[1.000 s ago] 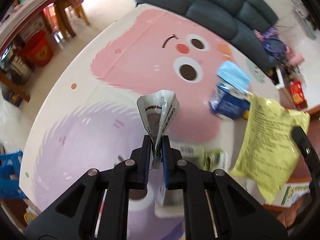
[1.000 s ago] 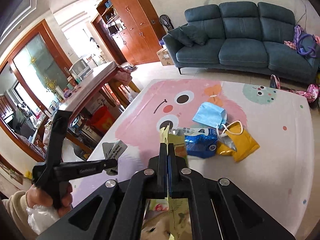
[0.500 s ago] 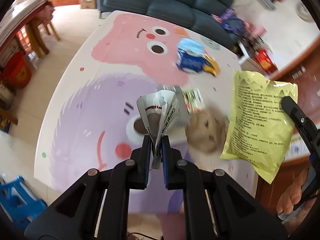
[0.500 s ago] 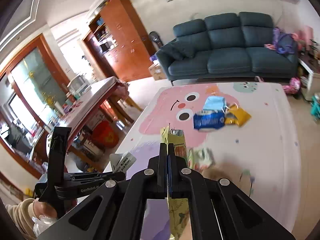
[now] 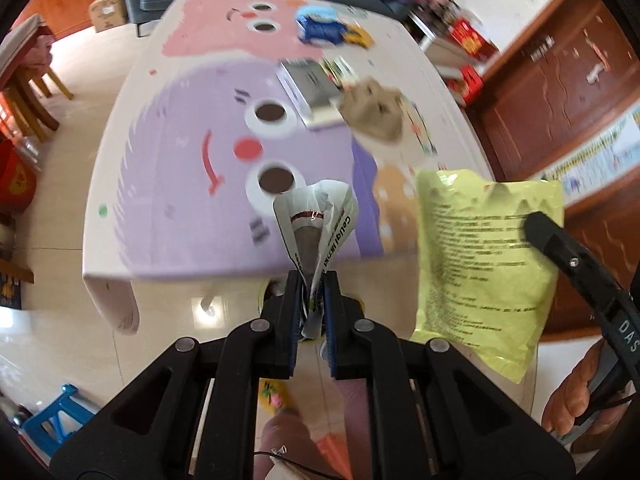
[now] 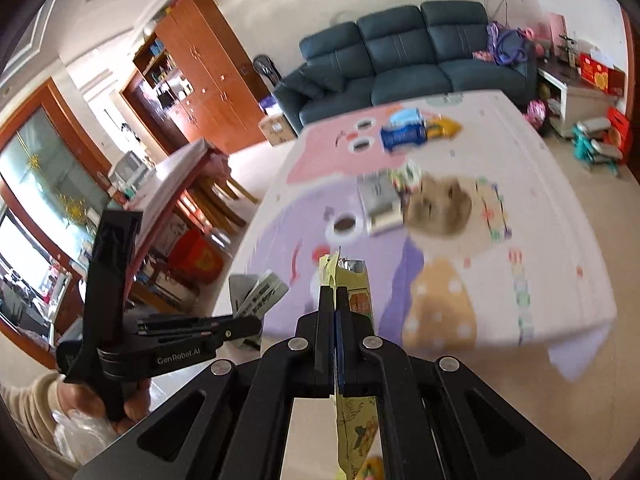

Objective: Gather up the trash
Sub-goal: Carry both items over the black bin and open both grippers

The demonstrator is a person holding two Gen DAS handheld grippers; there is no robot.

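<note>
Blurred litter on the bench (image 5: 132, 184) is hard to make out. Off its near edge, the left hand-held gripper (image 5: 311, 304) pinches a crumpled white wrapper (image 5: 320, 216). The right hand-held gripper (image 6: 333, 312) clamps a yellow-green bag (image 5: 480, 264), printed with small text.

Wrist fisheyes, off-table, both facing cartoon tablecloth (image 5: 168, 128)

Table (image 5: 120, 184) w/ cartoon cloth, pink and purple faces, cloth edge hanging over near side. On it, far end: blue packet (image 5: 318, 28) w/ yellow wrapper (image 5: 358, 38) touching its right side. Mid-table: flat grey-white box (image 5: 310, 90), small colourful wrapper (image 5: 340, 68) just behind it, brown crumpled lump (image 5: 374, 110) touching box's right edge. Strip of coloured print (image 6: 494, 208) lies right of the lump. All blurry, labels unreadable. Near half of cloth bare. Tiled floor (image 5: 60, 344) below, glossy.
</note>
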